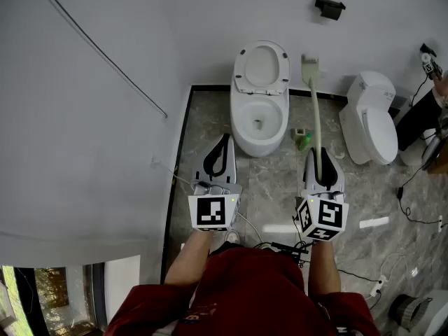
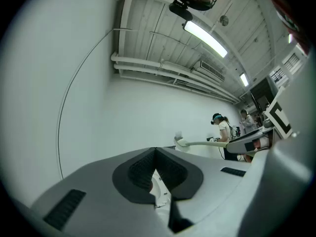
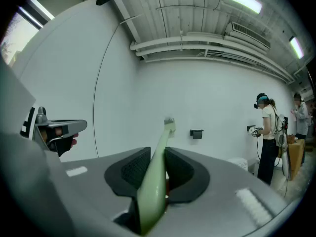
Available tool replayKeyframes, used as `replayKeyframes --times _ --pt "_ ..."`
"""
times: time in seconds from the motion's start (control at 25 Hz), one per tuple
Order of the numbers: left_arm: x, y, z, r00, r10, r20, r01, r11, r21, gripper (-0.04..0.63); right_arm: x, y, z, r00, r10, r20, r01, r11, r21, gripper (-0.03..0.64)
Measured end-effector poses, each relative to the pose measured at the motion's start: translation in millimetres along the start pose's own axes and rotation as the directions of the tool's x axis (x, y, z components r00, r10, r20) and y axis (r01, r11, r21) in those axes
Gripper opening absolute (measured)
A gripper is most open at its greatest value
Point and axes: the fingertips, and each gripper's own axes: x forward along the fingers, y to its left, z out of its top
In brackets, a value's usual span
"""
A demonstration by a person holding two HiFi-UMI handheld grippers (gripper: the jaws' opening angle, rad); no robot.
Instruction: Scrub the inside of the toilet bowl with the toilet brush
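The white toilet (image 1: 259, 110) stands against the far wall with its lid up and the bowl open. My right gripper (image 1: 321, 161) is shut on the toilet brush (image 1: 316, 114). Its pale green handle runs up and away to the brush head (image 1: 310, 67), which hangs in the air to the right of the toilet. In the right gripper view the handle (image 3: 155, 181) sits between the pads and the head (image 3: 170, 122) points at the wall. My left gripper (image 1: 222, 145) is shut on nothing, in front of the bowl. Its pads (image 2: 143, 169) meet at the tip.
A green brush holder (image 1: 302, 138) sits on the floor right of the toilet. A second toilet (image 1: 371, 117) stands further right. A black fixture (image 1: 329, 7) hangs on the wall. Cables (image 1: 413, 219) trail over the marble floor. People (image 3: 266, 132) stand at the right.
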Motion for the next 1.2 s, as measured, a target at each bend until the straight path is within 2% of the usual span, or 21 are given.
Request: replayKeyframes --times 0.2,0.32,0.44,0.68,0.84,0.96,1.2 --pt "-1 10 -2 0.999 -0.013 -0.03 0.013 1.0 0.023 0.005 5 11 0 1.0 0.002 0.002 -0.002 1.0 -0.009 0.104" --pt "0 20 -2 1.0 -0.009 -0.016 0.009 1.0 0.007 0.005 10 21 1 1.0 0.008 0.002 -0.008 1.0 -0.02 0.104" --pt "2 28 -7 0.999 -0.019 -0.036 0.019 1.0 0.0 0.005 18 30 0 1.0 0.011 -0.004 -0.012 1.0 -0.024 0.104" --pt "2 55 -16 0.999 -0.038 -0.022 0.038 0.999 -0.019 0.005 29 57 -7 1.0 -0.016 -0.006 0.016 0.999 -0.028 0.103" --pt "6 68 -20 0.997 -0.066 -0.041 0.065 0.997 -0.032 0.005 36 74 -7 1.0 -0.021 -0.011 0.021 0.999 -0.048 0.103" --pt "16 73 -21 0.997 -0.073 -0.03 0.071 0.997 -0.043 0.005 44 79 -4 1.0 -0.023 -0.01 0.023 0.998 -0.058 0.103" --pt "40 72 -27 0.995 -0.095 -0.011 0.095 0.995 -0.017 0.005 66 76 -10 1.0 -0.012 -0.018 0.01 0.998 -0.066 0.103"
